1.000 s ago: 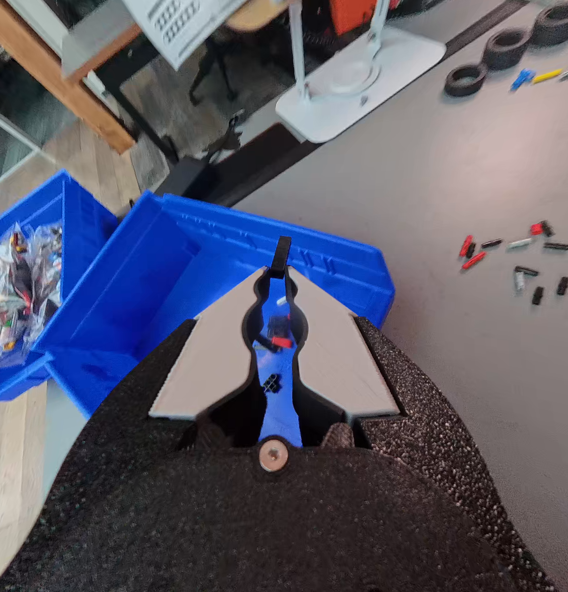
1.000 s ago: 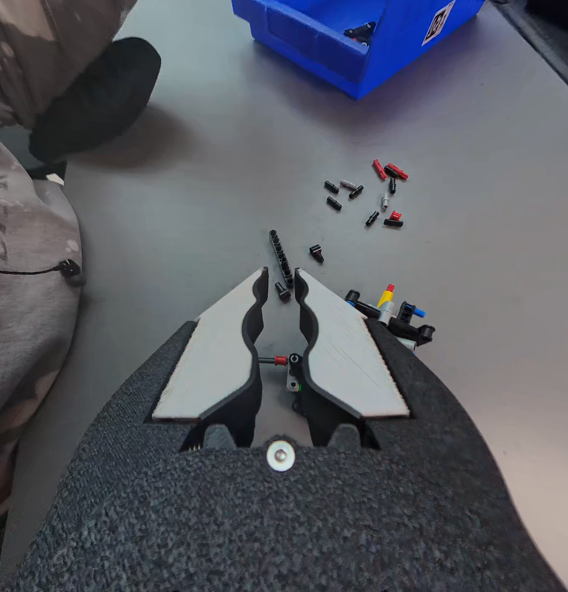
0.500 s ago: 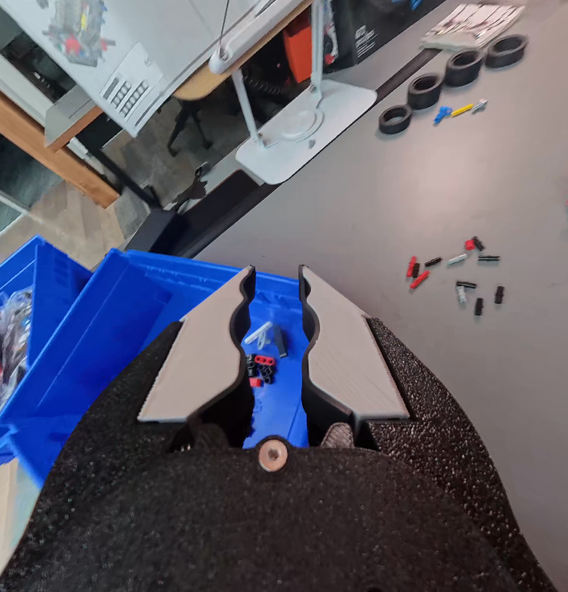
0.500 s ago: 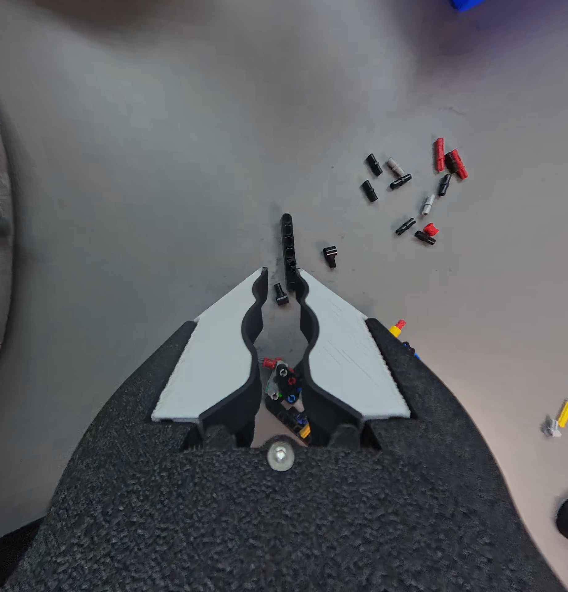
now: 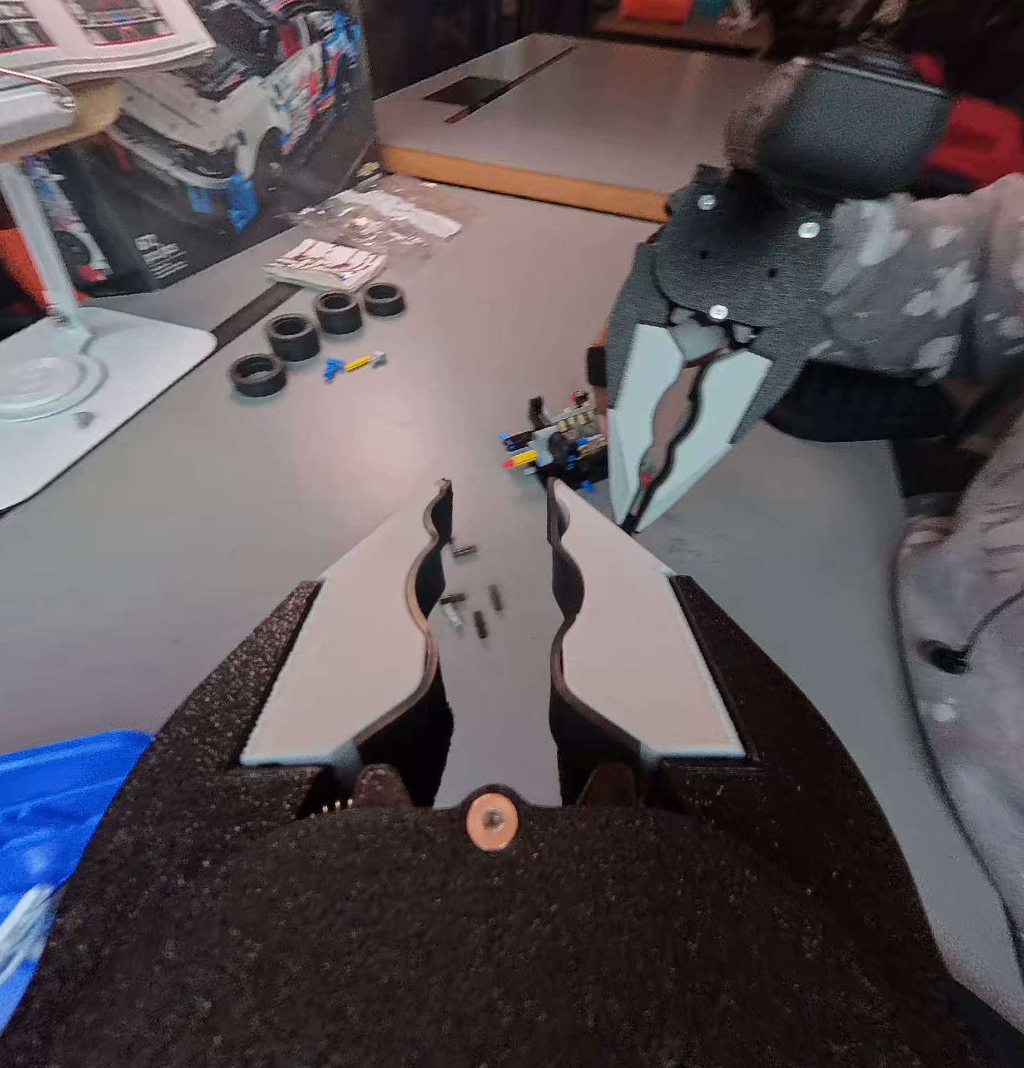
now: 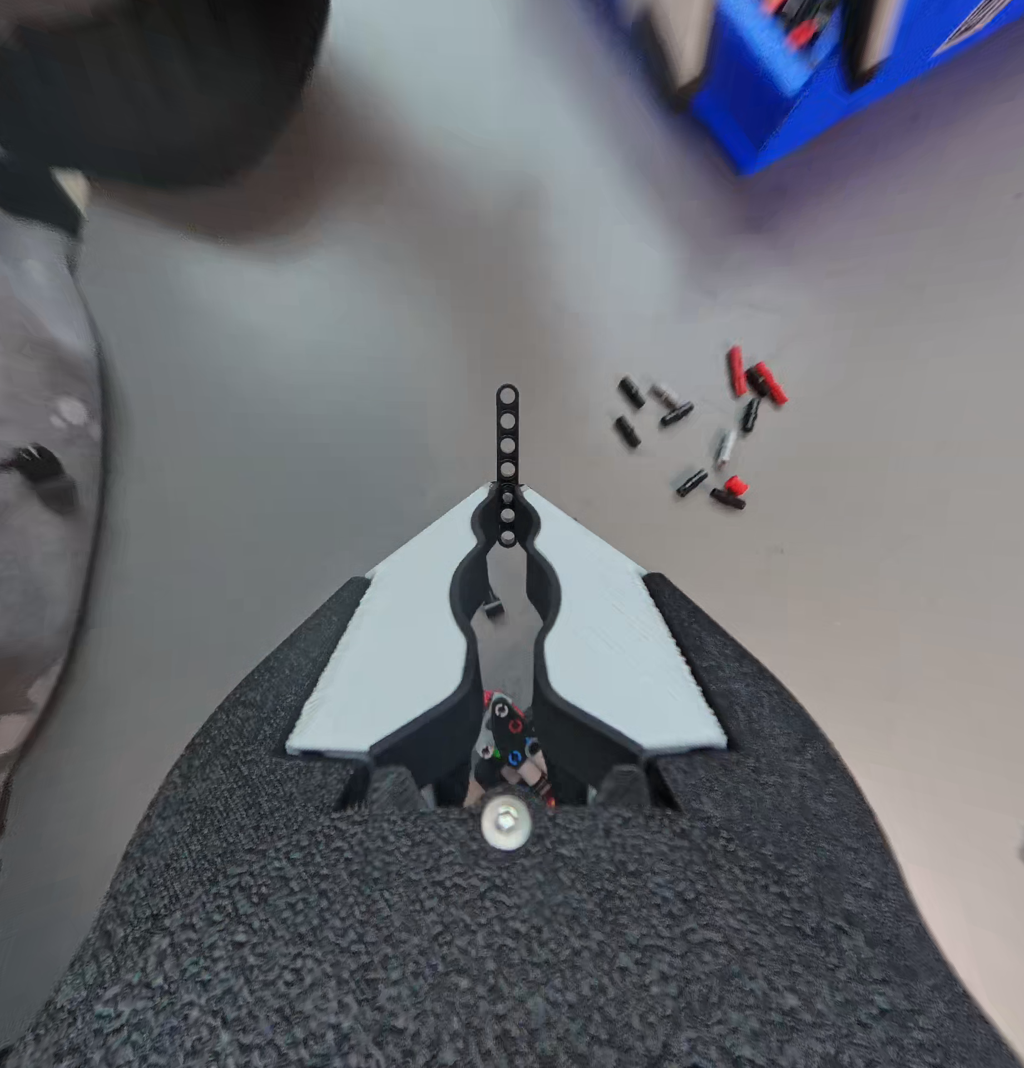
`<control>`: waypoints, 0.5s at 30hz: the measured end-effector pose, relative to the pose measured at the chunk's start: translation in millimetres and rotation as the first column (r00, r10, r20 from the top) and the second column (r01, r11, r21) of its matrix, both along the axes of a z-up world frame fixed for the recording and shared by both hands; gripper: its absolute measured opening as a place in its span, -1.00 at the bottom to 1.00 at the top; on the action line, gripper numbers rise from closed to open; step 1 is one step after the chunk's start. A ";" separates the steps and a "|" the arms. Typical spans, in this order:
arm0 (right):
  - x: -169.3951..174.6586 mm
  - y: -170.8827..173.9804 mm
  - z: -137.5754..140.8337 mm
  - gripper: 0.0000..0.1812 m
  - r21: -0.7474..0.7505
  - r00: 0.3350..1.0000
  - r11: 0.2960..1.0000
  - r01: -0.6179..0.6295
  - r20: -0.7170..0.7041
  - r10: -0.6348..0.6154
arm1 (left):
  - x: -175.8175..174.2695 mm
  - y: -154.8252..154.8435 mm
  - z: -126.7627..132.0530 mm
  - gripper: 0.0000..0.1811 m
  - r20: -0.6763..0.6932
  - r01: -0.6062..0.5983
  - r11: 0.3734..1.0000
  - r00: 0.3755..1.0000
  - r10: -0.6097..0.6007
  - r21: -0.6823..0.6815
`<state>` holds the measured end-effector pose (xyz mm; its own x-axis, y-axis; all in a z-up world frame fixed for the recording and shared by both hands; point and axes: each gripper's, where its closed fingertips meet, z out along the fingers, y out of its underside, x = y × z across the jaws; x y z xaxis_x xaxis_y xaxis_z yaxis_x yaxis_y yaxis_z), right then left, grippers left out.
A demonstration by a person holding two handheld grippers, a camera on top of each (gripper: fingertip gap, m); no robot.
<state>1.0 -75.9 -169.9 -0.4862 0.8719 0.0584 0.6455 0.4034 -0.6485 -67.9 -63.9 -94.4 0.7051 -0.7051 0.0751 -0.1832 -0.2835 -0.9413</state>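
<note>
Right wrist view: black beam (image 6: 506, 439) pinched.

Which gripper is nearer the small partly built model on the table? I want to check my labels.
Right. The right gripper has its tips right beside the partly built model; the left gripper hangs open farther back, above scattered pins.

Black pebbled gripper bodies, pale grey wavy-edged fingers (image 5: 347, 653), round screw at the base, grey camouflage sleeve (image 5: 931, 289)
</note>
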 end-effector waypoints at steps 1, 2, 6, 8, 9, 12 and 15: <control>-2.7 -0.4 17.6 -0.95 -0.101 0.996 0.995 0.022 -0.084 -0.031 | 9.6 -5.7 4.5 -0.61 0.059 0.058 0.998 0.997 -0.058 -0.005; -5.1 0.5 37.6 -0.95 -0.198 0.980 0.980 0.028 -0.186 -0.066 | 19.1 -9.8 9.7 -0.59 0.111 0.105 0.994 0.988 -0.104 -0.001; 6.3 -0.7 88.3 -0.95 -0.432 0.888 0.900 -0.055 -0.433 -0.153 | 61.3 -17.5 22.5 -0.55 0.199 0.241 0.970 0.950 -0.243 0.034; 10.0 -0.5 96.2 -0.95 -0.467 0.853 0.881 -0.072 -0.486 -0.188 | 81.3 -20.0 23.8 -0.59 0.213 0.296 0.955 0.931 -0.296 0.033; 11.8 -1.6 98.4 -0.95 -0.479 0.843 0.874 -0.084 -0.502 -0.194 | 88.7 -19.9 22.7 -0.65 0.208 0.310 0.950 0.928 -0.309 0.030; 17.0 -3.7 101.3 -0.95 -0.486 0.828 0.866 -0.118 -0.530 -0.184 | 94.8 -16.3 21.0 -0.89 0.155 0.292 0.955 0.942 -0.298 0.060; 19.2 -6.0 99.3 -0.96 -0.444 0.825 0.887 -0.132 -0.544 -0.150 | 96.9 -18.8 19.7 -0.92 0.129 0.299 0.952 0.944 -0.304 0.062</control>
